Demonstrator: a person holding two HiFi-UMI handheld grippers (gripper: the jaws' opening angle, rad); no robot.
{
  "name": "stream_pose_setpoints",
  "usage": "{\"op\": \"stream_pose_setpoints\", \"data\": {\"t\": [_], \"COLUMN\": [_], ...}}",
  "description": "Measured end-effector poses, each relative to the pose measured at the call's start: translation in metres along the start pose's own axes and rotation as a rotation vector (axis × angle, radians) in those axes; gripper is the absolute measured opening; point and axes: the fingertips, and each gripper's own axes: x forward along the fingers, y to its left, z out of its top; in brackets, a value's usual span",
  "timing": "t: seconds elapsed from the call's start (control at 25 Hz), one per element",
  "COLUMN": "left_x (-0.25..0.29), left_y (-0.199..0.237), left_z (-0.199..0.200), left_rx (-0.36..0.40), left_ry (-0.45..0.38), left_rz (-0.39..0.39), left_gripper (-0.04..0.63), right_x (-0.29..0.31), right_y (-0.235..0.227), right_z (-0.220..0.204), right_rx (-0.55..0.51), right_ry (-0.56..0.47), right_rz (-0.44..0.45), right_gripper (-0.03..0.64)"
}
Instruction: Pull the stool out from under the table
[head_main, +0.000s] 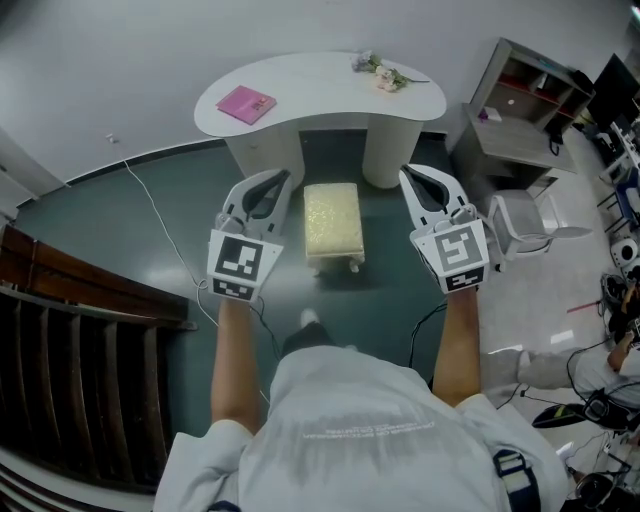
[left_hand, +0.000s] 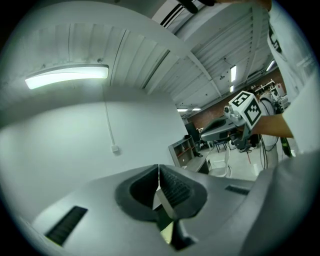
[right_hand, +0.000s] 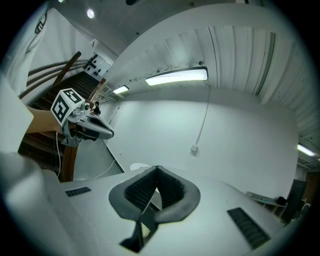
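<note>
Here, the cream cushioned rectangular stool (head_main: 333, 222) is flanked by the left tool (head_main: 275, 180) and the right tool (head_main: 411, 176); both are closed on nothing; the shirt print (head_main: 370, 430) is blurred.

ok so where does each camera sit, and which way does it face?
Head view: on the person's head, looking steeply down at the stool and table; shows forearms, shirt, left gripper and right gripper.
Left gripper view: on the left gripper, looking level along its shut jaws at the wall; right forearm and shirt at right.
Right gripper view: on the right gripper, along its shut jaws at the same wall; shirt at left.
Shared: both gripper views catch the wall socket and the other gripper.
</note>
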Motion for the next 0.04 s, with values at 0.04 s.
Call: {"op": "stream_pose_setpoints", "data": {"t": [0.04], "left_x": [-0.0005], "left_y": [0.0007], "left_z": [-0.0003], "left_rx": [-0.009], "left_ry": [-0.002], "left_rz": [0.000], "left_gripper": [0.019], "right_x": [0.0002], "right_y": [0.0002], "right_z": [-0.0008], "right_rx": [0.000], "right_ry": [0.001], "right_rz": [0.000], "right_gripper": [0.015]}}
